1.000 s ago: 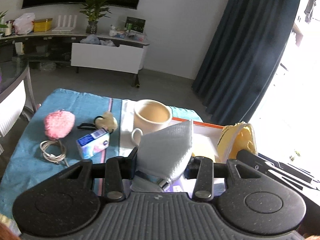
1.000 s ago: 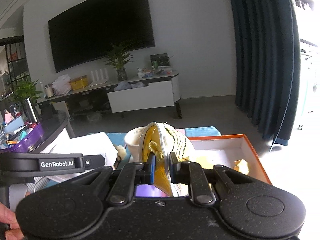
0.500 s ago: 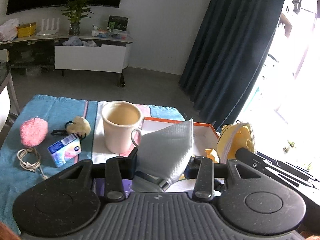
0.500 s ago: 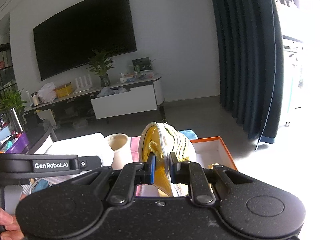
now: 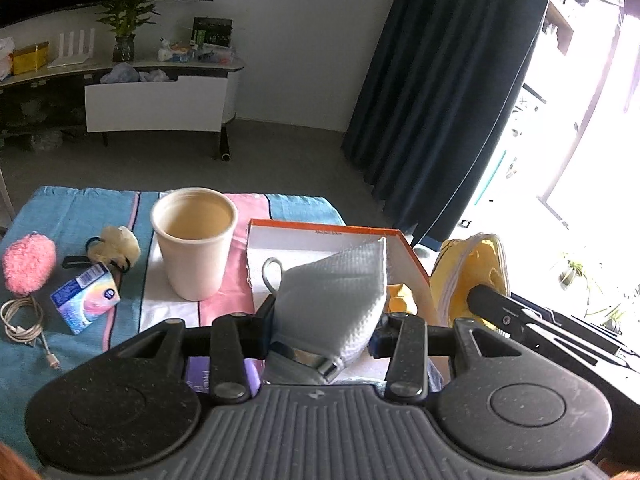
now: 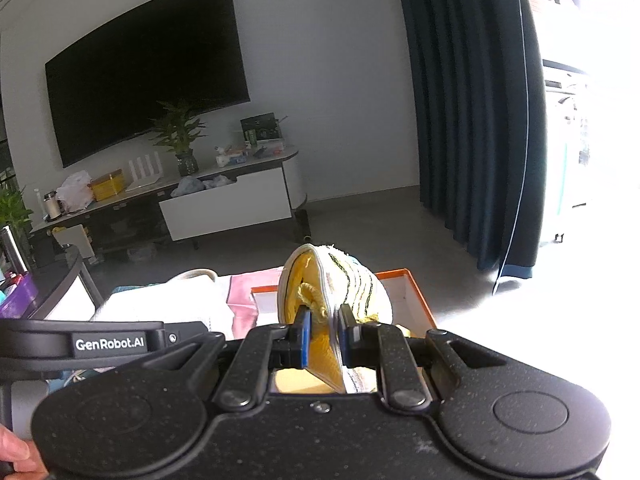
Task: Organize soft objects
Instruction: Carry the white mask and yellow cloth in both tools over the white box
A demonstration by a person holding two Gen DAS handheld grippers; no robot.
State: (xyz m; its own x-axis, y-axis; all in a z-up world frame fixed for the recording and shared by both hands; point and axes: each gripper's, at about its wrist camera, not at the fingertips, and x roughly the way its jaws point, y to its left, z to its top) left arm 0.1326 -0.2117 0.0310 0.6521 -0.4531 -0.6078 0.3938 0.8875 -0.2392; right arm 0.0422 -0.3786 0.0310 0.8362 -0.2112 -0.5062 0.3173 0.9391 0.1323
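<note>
My left gripper [image 5: 322, 330] is shut on a folded white face mask [image 5: 340, 284] and holds it above the near edge of an orange-rimmed white box [image 5: 320, 227]. My right gripper [image 6: 323, 334] is shut on a yellow striped sock [image 6: 340, 280], held over the same box [image 6: 416, 292]; the sock also shows in the left wrist view [image 5: 472, 270], right of the box. A small yellow item [image 5: 400, 298] lies inside the box. A pink fluffy pouch [image 5: 28, 262] and a cream plush hair tie [image 5: 114, 244] lie on the left of the cloth.
A cream mug [image 5: 194, 240] stands left of the box on a blue and pink tablecloth [image 5: 68, 208]. A tissue pack [image 5: 86, 298] and a coiled white cable [image 5: 20, 318] lie at the left. A dark curtain [image 5: 440, 100] hangs behind right.
Both grippers have shifted right and a little back with the mask and the sock still held. The mug and box now sit further left in view.
</note>
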